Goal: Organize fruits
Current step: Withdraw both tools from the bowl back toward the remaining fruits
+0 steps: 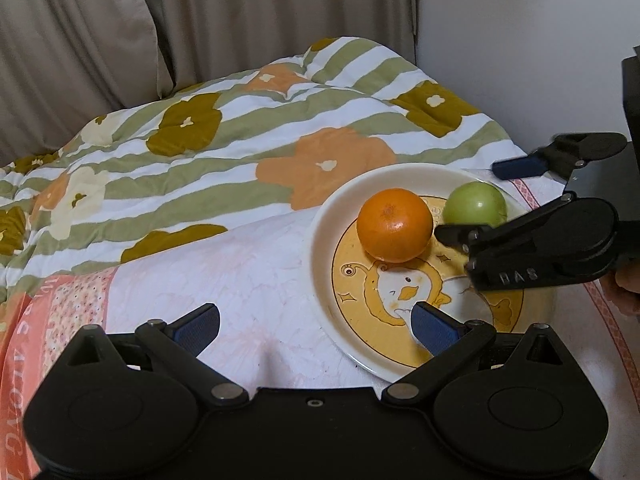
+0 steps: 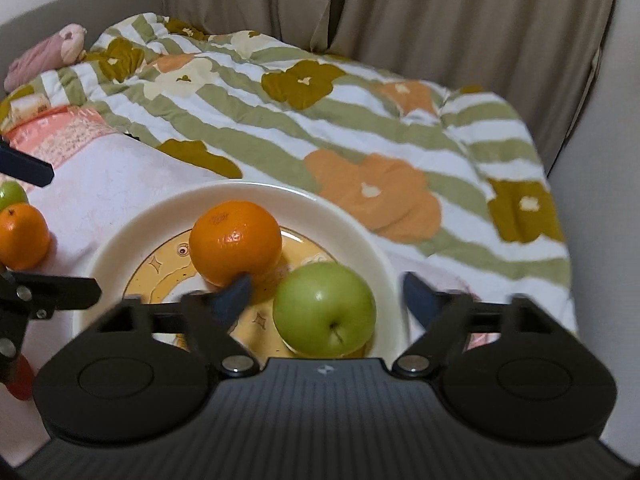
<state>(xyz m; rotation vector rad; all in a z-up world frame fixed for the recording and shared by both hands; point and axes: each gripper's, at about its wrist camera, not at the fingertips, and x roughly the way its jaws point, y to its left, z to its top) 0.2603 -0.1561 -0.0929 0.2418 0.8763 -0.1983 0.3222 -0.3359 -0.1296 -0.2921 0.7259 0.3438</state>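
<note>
A cream plate (image 2: 372, 240) with a yellow cartoon duck printed in its well lies on a pale pink-and-white sheet (image 1: 240, 280), at the near edge of a bed. Two fruits rest in the plate: an orange (image 2: 235, 242) toward the far side and a green apple (image 2: 325, 314), stem up, at the near right, just beside the orange. The right gripper (image 2: 326, 294) stands over the plate with its jaws spread wide around the apple; neither blue pad presses on the fruit, and the left-hand pad lies close against the near side of the orange, though contact cannot be told. The left gripper (image 1: 316, 322) hangs at the plate's left rim, also spread wide and holding nothing; one finger is above the bare sheet, the other above the duck print. Off the plate to the left, a second orange (image 2: 22, 236) lies on the sheet with a second green fruit (image 2: 12, 194) just beyond it. A quilt (image 2: 360, 128) with green stripes and large flowers is bunched across the far half of the bed, and beige curtains (image 2: 440, 8) hang behind.
</note>
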